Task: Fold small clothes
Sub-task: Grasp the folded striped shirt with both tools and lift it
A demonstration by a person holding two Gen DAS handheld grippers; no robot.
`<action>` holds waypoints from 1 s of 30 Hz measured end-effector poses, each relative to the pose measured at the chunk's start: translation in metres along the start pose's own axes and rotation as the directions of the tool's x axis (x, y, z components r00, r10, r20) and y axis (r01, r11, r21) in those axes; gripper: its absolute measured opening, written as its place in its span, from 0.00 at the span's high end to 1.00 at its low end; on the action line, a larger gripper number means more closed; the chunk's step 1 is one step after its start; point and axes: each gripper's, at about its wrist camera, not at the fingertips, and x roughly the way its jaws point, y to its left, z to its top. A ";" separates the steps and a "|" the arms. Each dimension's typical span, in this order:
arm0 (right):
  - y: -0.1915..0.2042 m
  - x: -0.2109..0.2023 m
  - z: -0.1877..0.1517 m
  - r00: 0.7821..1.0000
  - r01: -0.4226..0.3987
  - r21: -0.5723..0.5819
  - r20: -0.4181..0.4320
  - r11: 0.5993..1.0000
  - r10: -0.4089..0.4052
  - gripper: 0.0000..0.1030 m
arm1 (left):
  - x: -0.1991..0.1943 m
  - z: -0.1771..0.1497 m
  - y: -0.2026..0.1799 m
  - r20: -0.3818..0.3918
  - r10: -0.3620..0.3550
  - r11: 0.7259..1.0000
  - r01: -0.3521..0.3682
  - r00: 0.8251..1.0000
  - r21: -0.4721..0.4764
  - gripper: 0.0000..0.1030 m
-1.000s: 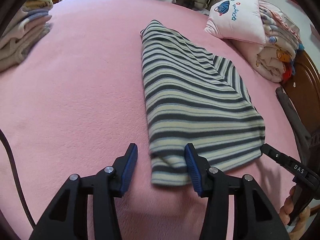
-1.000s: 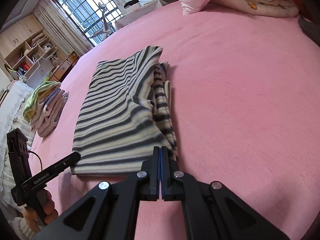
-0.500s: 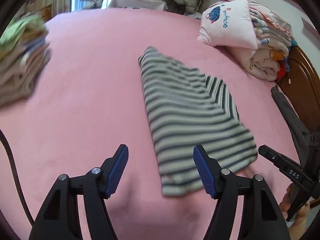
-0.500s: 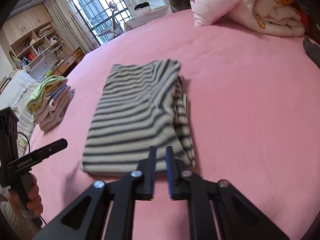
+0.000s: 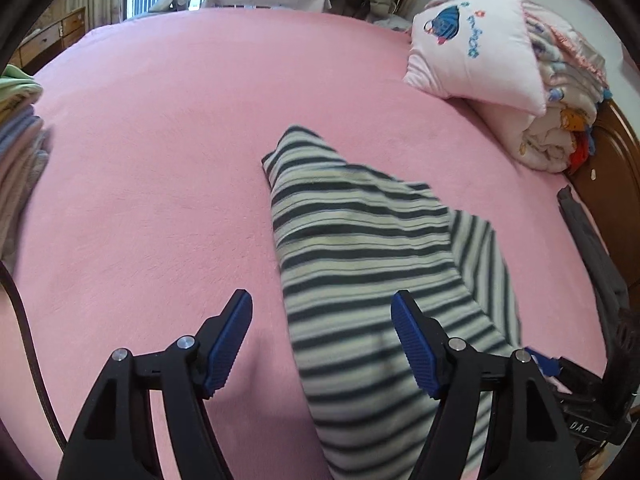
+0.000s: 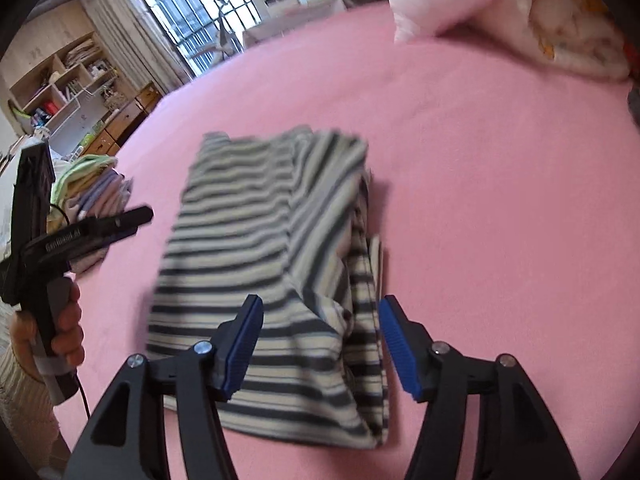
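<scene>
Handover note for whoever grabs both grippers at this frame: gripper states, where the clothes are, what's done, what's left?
Left gripper: open, empty, near the striped garment.
Right gripper: open, empty, over the garment's near edge.
Garment lies partly folded on the pink bed, one loose layer showing at its right side.
Folded stack sits at the bed's left edge.
Left: finish folding, probably add it to the stack.

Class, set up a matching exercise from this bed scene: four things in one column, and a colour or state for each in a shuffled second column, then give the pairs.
Things
1. striped garment
2. bed cover
3. right gripper
4. pillow

Colour or state
A. plain pink, spread flat
B. open, holding nothing
C. pale pink with a blue embroidered motif
D. folded, lying on the bed

Pairs: 1-D, 2-A, 3-B, 4-C
</scene>
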 end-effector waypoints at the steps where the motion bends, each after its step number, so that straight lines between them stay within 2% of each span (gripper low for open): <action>1: -0.005 0.010 -0.001 1.000 -0.005 0.014 -0.026 1.000 0.005 0.41 | 0.006 -0.001 0.000 -0.009 0.005 1.000 -0.005 1.000 0.009 0.31; 3: -0.015 0.024 -0.001 0.997 -0.040 0.048 -0.063 0.998 0.043 0.41 | 0.018 -0.001 0.001 -0.023 0.016 0.999 -0.015 1.000 0.028 0.31; 7: -0.027 0.035 0.003 0.989 -0.126 0.109 -0.068 0.986 0.133 0.38 | 0.037 0.003 0.000 -0.042 0.022 0.999 -0.020 0.999 0.050 0.31; 17: -0.012 0.058 0.022 0.975 -0.190 0.058 -0.106 0.980 0.196 0.37 | 0.075 0.010 0.006 -0.089 -0.024 0.999 0.026 0.996 0.025 0.31; 19: -0.013 0.062 0.025 0.971 -0.208 0.066 -0.106 0.976 0.214 0.39 | 0.081 0.010 0.008 -0.093 -0.034 0.999 0.035 0.995 0.015 0.31; 24: -0.022 0.066 0.029 0.955 -0.269 0.120 -0.098 0.956 0.281 0.55 | 0.090 0.013 0.006 -0.078 -0.043 0.999 0.045 0.996 0.017 0.32; 25: -0.022 0.067 0.029 0.953 -0.275 0.123 -0.096 0.953 0.288 0.59 | 0.090 0.013 0.006 -0.075 -0.039 0.999 0.041 0.996 0.022 0.33; 27: -0.022 0.068 0.030 0.949 -0.287 0.131 -0.093 0.949 0.300 0.63 | 0.091 0.013 0.002 -0.070 -0.038 0.999 0.040 0.997 0.032 0.45; 29: -0.021 0.067 0.029 0.952 -0.283 0.127 -0.085 0.951 0.295 0.66 | 0.094 0.015 -0.002 -0.061 -0.038 0.999 0.040 0.997 0.035 0.62; 30: -0.020 0.066 0.029 0.954 -0.278 0.121 -0.079 0.953 0.288 0.67 | 0.093 0.013 -0.004 -0.056 -0.034 0.999 0.036 0.998 0.037 0.65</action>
